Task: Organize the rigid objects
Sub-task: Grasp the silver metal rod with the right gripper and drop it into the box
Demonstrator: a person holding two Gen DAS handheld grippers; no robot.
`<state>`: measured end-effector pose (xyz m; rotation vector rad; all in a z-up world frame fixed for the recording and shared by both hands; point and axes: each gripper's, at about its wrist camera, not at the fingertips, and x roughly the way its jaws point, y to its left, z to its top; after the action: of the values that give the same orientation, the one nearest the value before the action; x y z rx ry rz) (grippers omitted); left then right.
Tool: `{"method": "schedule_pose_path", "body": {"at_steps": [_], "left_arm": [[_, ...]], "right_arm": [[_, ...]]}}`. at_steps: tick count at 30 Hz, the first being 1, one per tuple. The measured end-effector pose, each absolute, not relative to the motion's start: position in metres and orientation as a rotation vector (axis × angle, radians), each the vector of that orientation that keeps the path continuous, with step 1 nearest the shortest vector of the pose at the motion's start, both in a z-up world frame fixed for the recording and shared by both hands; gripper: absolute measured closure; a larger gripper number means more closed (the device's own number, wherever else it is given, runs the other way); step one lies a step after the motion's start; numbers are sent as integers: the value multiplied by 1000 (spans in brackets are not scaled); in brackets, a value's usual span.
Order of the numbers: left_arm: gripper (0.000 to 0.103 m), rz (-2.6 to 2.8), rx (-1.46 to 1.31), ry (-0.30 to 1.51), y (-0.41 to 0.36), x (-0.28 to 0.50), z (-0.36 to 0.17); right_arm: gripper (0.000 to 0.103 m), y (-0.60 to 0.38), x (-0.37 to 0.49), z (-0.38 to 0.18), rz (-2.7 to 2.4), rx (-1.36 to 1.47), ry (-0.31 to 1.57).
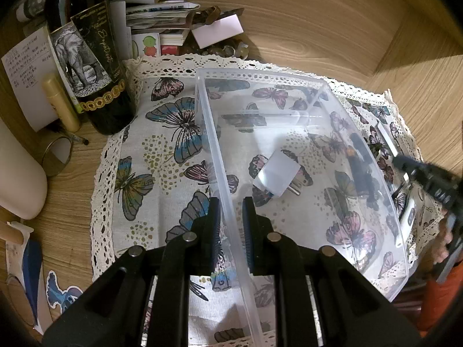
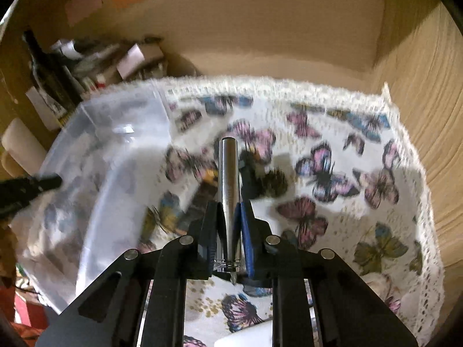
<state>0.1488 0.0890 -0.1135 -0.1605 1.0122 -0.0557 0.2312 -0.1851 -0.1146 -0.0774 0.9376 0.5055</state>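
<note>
A clear plastic bin stands on a butterfly-print cloth. My left gripper is shut on the bin's near left wall, one finger inside and one outside. A white plug adapter lies on the bin's floor. In the right wrist view my right gripper is shut on a shiny metal cylinder that sticks out forward between the pads, above the cloth to the right of the bin. A dark stick with an orange band lies on the cloth beside the bin.
A dark wine bottle with an elephant label stands at the cloth's left edge, with papers and small clutter behind it. A white device lies right of the bin. Wooden walls close in at the back and right.
</note>
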Motion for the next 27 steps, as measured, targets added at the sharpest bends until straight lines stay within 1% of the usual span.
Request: {"method": "schedule_pose_path", "body": {"at_steps": [8,14,18,27], "left_arm": [[87,-60,-161,1008,91,148,-114],[87,-61,-164,1009,91,149,-114],[87,-61,-162,1008,91,148,-114],[87,-62,-163,1007,91,148,-114]], "right_arm": [[88,-158,222,-53,604,-35,757],[88,-126,207,-30,706,-63,698],[88,-101,199,-36,764,-110,720],[88,-59,198,-87,840,-197,893]]}}
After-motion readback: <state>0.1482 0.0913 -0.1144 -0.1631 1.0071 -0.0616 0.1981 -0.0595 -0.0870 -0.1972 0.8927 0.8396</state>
